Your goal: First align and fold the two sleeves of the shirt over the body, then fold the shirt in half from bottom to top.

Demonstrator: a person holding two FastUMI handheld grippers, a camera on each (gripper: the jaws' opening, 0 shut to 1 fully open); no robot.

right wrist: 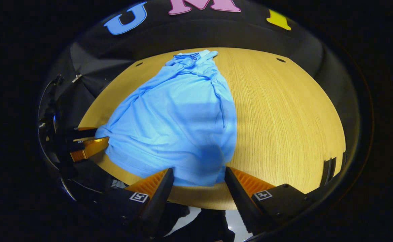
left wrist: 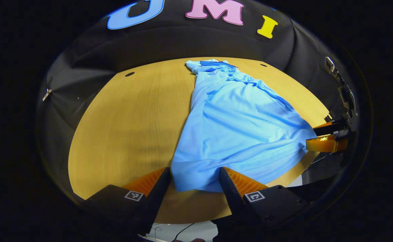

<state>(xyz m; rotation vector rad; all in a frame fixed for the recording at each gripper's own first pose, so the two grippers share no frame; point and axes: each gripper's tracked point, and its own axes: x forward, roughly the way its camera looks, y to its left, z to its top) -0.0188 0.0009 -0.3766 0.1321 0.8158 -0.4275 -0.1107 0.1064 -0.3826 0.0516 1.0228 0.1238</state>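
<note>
A light blue shirt lies lengthwise on the wooden table, collar far, hem near. Its sides are folded inward and no sleeve sticks out. In the left gripper view my left gripper is open at the table's front edge, with the hem's left corner lying between its fingers. The right gripper shows at the far right by the hem's other corner. In the right gripper view my right gripper is open around the right corner of the shirt. The left gripper sits at that view's left.
The table's front edge runs just under both grippers, with floor and a cable below it. Two small round holes sit near the far edge. Bare wood stretches to either side of the shirt.
</note>
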